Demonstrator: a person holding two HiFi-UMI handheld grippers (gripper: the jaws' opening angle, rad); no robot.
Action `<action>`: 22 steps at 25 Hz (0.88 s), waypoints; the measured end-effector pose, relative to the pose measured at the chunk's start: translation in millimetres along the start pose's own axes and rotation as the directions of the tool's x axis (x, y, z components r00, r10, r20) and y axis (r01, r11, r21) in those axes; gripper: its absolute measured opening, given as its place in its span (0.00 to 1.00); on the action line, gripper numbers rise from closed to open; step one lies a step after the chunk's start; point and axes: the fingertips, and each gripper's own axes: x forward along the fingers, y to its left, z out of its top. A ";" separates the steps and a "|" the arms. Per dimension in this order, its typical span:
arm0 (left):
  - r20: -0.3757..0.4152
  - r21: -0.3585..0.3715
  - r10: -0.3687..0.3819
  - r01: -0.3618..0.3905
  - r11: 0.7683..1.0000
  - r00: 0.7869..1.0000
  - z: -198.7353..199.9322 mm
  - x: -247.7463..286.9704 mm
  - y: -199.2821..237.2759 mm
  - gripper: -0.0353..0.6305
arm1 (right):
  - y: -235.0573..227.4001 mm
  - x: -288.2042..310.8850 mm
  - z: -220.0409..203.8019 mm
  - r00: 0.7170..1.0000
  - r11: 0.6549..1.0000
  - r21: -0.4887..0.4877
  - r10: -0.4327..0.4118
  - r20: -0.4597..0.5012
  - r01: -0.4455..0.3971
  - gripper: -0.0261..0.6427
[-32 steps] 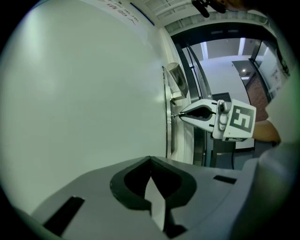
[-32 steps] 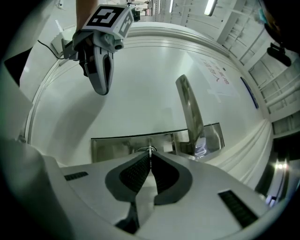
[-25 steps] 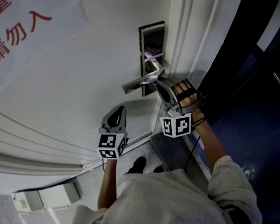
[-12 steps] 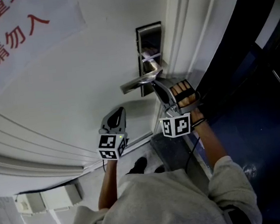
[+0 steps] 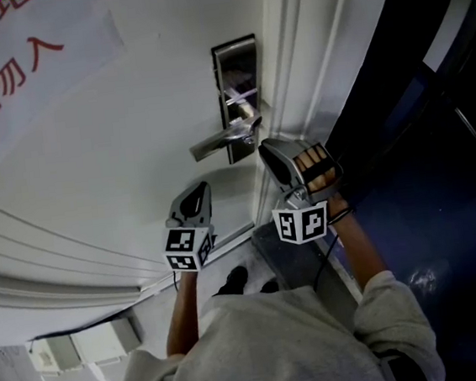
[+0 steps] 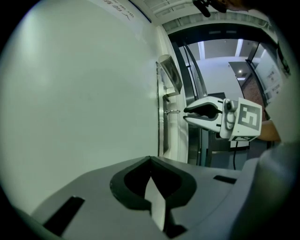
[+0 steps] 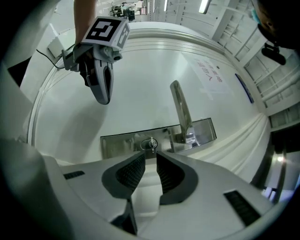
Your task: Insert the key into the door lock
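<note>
The key is seen in the middle of the right gripper view, seated in the round keyhole of the lock plate. It is small and silvery, and its head is turned edge-on, so only a thin upright sliver is shown. In the left gripper view it is seen from the side as a thin bright pin that stands straight out from the plate's edge, right of centre.

The right gripper is held with its jaws a little apart. Nothing is held between the ribbed pads, and the key is placed just beyond their tips, in line with the gap. Whether the tips touch it cannot be told.

The left gripper is held with its jaws together and empty. It is seen at lower centre of the head view, well apart from the lock, close to the white door.

The lever handle is mounted on the plate just beside the keyhole. Red characters are printed at the upper left of the head view.
</note>
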 end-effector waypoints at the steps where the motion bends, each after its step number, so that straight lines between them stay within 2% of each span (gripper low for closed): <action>1: 0.000 0.002 -0.007 0.007 1.000 1.000 0.1 2.0 -2.5 0.08 | 0.7 -3.4 -2.5 1.000 1.000 0.010 0.002 -0.006 -0.002 0.17; 8: -0.009 0.011 -0.061 0.061 0.998 0.998 1.8 16.6 -22.8 0.08 | 12.7 -23.6 -19.6 0.998 0.998 0.063 0.012 -0.056 -0.008 0.08; 12: -0.011 0.015 -0.090 0.090 0.996 0.996 2.8 25.0 -32.1 0.08 | 15.2 -30.4 -29.0 0.997 0.994 0.108 0.023 -0.078 -0.015 0.08; 14: -0.011 0.018 -0.103 0.103 0.994 0.995 5.3 28.7 -36.7 0.08 | 13.3 -33.3 -33.5 0.996 0.987 0.161 0.024 -0.089 -0.009 0.07; 18: -0.016 0.021 -0.129 0.130 0.991 0.991 4.9 37.1 -45.0 0.08 | 13.3 -42.2 -47.0 0.992 0.943 0.334 0.035 -0.121 0.007 0.07; 22: -0.017 0.028 -0.166 0.166 0.986 0.986 6.2 47.5 -56.6 0.08 | 16.2 -53.0 -64.6 0.985 0.863 0.504 0.050 -0.166 0.041 0.07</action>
